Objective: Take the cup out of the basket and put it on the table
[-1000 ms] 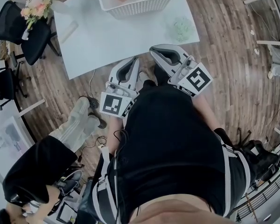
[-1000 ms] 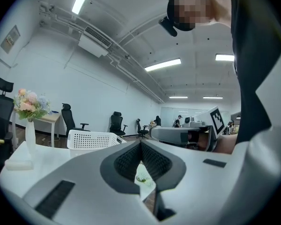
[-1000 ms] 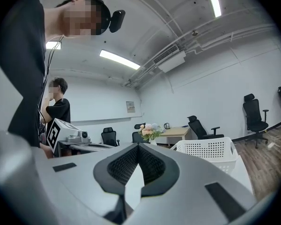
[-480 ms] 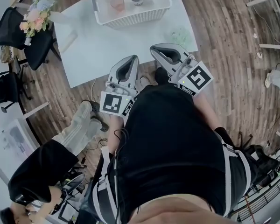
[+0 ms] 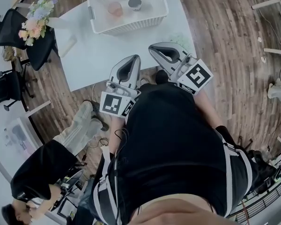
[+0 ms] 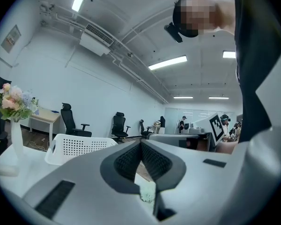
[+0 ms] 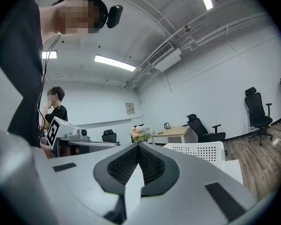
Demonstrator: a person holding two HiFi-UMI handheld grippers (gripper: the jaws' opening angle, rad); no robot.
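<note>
A white perforated basket (image 5: 126,25) stands at the far side of the white table (image 5: 98,55). Inside it are a pinkish cup (image 5: 114,8) and a darker, grey-topped cup (image 5: 135,3). My left gripper (image 5: 135,58) and right gripper (image 5: 151,48) are held side by side over the table's near edge, close to my body and well short of the basket. Both are shut with nothing between the jaws. The left gripper view shows its shut pads (image 6: 131,161) with the basket (image 6: 77,146) ahead to the left. In the right gripper view the basket (image 7: 199,151) lies ahead to the right.
A pale green crumpled thing (image 5: 180,32) lies on the table's right part. At its left stand a small whitish block (image 5: 68,45) and a vase of flowers (image 5: 35,13). Black office chairs (image 5: 9,29) stand left of the table. Another person (image 5: 51,163) sits at the lower left.
The head view has shifted, so the basket and table sit lower in the picture and the whole basket now shows. Both grippers stay shut in nearly the same place.
</note>
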